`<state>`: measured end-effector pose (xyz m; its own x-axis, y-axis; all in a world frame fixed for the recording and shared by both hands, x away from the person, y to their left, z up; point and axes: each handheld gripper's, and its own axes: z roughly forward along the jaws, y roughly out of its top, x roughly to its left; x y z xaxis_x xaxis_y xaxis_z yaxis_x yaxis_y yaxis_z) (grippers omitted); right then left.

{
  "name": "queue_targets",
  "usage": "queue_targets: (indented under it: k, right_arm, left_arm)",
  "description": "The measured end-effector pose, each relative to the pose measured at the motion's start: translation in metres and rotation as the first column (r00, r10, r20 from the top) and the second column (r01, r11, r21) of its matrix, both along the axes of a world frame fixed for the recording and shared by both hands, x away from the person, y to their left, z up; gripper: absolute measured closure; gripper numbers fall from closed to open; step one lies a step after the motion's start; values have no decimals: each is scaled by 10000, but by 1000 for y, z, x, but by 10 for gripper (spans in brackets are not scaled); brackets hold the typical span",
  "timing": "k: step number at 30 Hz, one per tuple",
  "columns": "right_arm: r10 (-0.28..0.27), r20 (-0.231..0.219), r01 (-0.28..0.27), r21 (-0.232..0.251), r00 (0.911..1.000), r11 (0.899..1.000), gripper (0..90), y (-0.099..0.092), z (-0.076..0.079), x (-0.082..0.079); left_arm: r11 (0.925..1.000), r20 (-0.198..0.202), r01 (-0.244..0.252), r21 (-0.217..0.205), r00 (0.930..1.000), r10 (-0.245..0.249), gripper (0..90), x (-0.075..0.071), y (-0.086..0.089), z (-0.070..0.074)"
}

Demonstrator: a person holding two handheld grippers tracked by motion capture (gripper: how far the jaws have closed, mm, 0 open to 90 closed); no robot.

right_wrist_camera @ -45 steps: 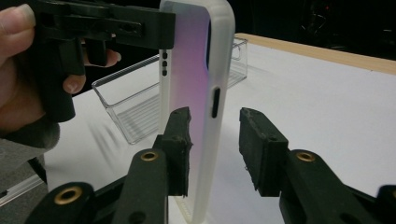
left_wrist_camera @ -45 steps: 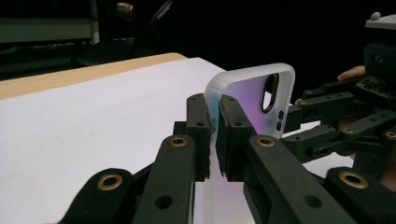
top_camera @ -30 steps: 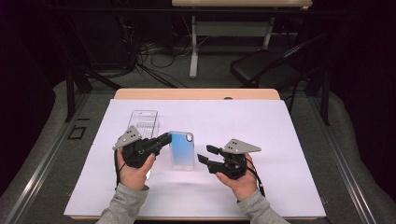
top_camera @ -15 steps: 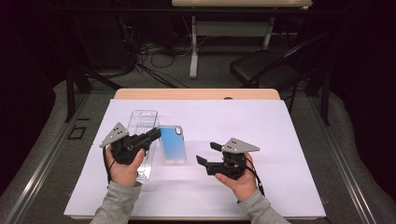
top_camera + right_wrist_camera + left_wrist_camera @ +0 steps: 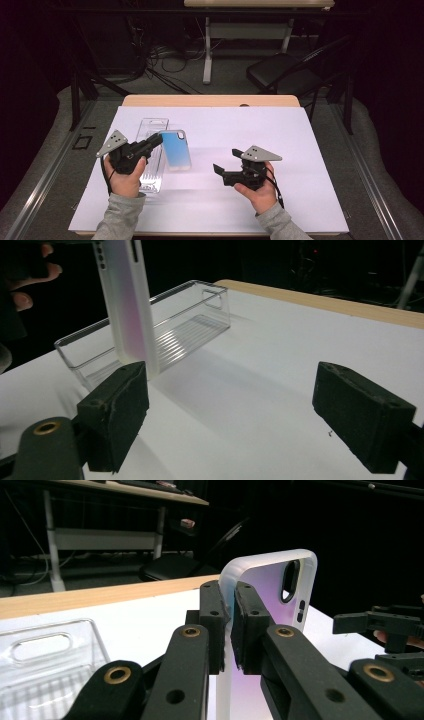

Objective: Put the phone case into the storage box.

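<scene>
The left hand-held gripper (image 5: 156, 140) was clamped on the long edge of a phone case (image 5: 176, 149), its two black pads pressed flat against the frosted rim. In the left gripper view the phone case (image 5: 280, 587) stood on edge between those pads, its rounded corner and camera cut-out rising above them. From the high view its blue face showed, and it sat just to the right of the clear plastic tray (image 5: 151, 160), overlapping that tray's right wall.

The clear plastic tray lay lengthwise on the white sheet (image 5: 300, 150) that covered the desk (image 5: 210, 100), its near end close to the left hand (image 5: 122, 177). In the right gripper view the phone case (image 5: 127, 305) hung upright in front of the tray (image 5: 195, 315); whether its lower end touched the tray's wall I could not tell.

The right hand-held gripper (image 5: 226, 161) had just been opening and its jaws stood wide apart with nothing between them, only bare white sheet. It hovered well apart from the case, to its right, held by the right hand (image 5: 257, 192).

Open room lay across the whole right half and the far part of the white sheet. The sheet's left edge ran near the tray, and the desk's wooden far edge showed beyond the sheet.
</scene>
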<state>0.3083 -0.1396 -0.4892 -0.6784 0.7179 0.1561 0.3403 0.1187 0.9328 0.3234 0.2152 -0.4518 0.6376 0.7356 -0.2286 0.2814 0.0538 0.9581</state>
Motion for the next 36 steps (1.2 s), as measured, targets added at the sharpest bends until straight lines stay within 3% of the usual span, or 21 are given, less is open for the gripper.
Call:
queue_targets:
  k: [1,2,4,10,16,24,31,36]
  right_arm:
    - [0,0,0,0,10000,10000,145,0,0,0]
    - [-365,126,371,-517,9993,9980,139,-1,0,0]
    - [-470,168,479,-589,9988,9971,139,-3,1,-1]
    - [-595,121,599,-314,9982,9977,139,-15,4,1]
    - [-1021,241,1031,-456,9945,9936,139,-23,3,2]
    - [-965,170,973,-572,9952,9936,139,-25,2,3]
    - [-884,160,894,-740,9960,9932,139,-25,0,1]
    - [-1003,160,1012,-771,9948,9919,139,-30,-1,1]
  left_arm:
    - [10000,0,0,0,10000,0,850,0,0,0]
    - [10000,-3,-81,21,10000,81,849,0,2,1]
    - [9999,5,-145,29,9999,145,849,2,4,2]
    - [9995,104,-328,9,9994,328,849,14,16,9]
    - [9981,377,-607,-145,9974,612,849,32,34,25]
    - [9958,760,-854,334,9937,826,848,49,44,45]
    - [9955,830,-883,345,9929,852,849,64,52,48]
    - [9942,904,-905,575,9923,851,849,77,56,48]
